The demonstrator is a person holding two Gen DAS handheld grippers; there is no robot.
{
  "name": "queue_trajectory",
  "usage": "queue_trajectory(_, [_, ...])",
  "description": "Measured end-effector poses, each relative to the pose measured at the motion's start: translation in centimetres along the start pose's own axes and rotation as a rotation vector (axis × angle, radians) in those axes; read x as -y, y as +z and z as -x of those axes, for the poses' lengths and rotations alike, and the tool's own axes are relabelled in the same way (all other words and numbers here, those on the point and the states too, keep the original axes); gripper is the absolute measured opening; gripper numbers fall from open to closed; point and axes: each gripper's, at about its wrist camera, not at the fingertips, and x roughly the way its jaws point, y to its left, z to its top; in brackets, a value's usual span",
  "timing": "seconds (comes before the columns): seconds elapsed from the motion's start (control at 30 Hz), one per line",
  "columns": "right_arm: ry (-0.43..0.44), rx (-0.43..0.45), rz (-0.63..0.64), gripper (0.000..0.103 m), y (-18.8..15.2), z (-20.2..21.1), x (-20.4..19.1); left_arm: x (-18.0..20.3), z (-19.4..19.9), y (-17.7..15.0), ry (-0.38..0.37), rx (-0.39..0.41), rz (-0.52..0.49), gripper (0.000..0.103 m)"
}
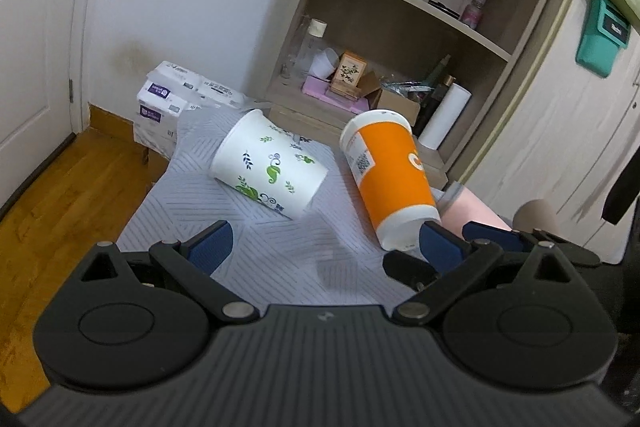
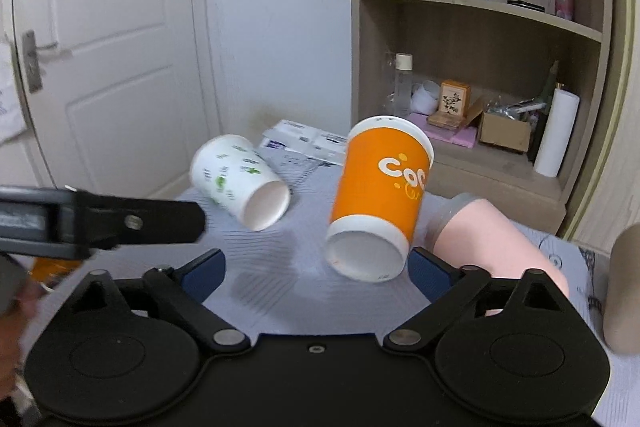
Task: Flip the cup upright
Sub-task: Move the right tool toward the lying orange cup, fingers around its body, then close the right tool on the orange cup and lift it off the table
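- Two paper cups sit on the table (image 1: 168, 211) with its pale striped cloth. The white cup (image 1: 270, 169) with green leaf print lies on its side toward the far left. In the right wrist view its open mouth faces near and right.
- The orange cup (image 2: 380, 195) stands tilted right of centre. Its open mouth faces the right wrist camera, low and near; its closed base points up and away.
- We cannot tell whether the orange cup's rim rests on the cloth or is just clear of it.
- The left gripper (image 1: 324, 247) has its jaws set wide apart and holds nothing. In the left wrist view, its right blue pad (image 1: 442, 247) sits just beside the orange cup's rim; contact cannot be confirmed.
- The right gripper (image 2: 316, 273) is likewise spread wide, with no grip established. The orange cup's mouth lies between its pads, nearer the right one.
- We judge both cups light, thin-walled and easily crushed. The printed surface is probably smooth and somewhat slippery.
- We recommend gripping the orange cup across the wall just below the rolled rim, where the paper is stiffest. Apply light closing force only.
- An empty cup will probably skid or roll if nudged, so both pads should make contact together.
- A pink cylinder (image 2: 492, 239) lies close by on the right and limits clearance there.
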Motion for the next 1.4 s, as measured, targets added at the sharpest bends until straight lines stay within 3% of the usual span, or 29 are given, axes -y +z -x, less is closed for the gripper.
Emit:
queue_trajectory(0.47, [-0.12, -0.008, 0.059, 0.099, 1.1, -4.2, 0.1, -1.2, -1.9, 0.6, -0.006, -0.012, 0.04, 0.1])
queue_trajectory(0.7, [-0.18, -0.02, 0.112, 0.069, 1.2, -4.5, -0.4, -0.8, -2.4, 0.6, -0.013, -0.049, 0.021, 0.1])
queue_trajectory(1.4, [-0.045, -0.048, 0.112, 0.067, -0.8, 4.0, -1.6, 1.6, 0.4, -1.3, -0.149, -0.174, 0.037, 0.102])
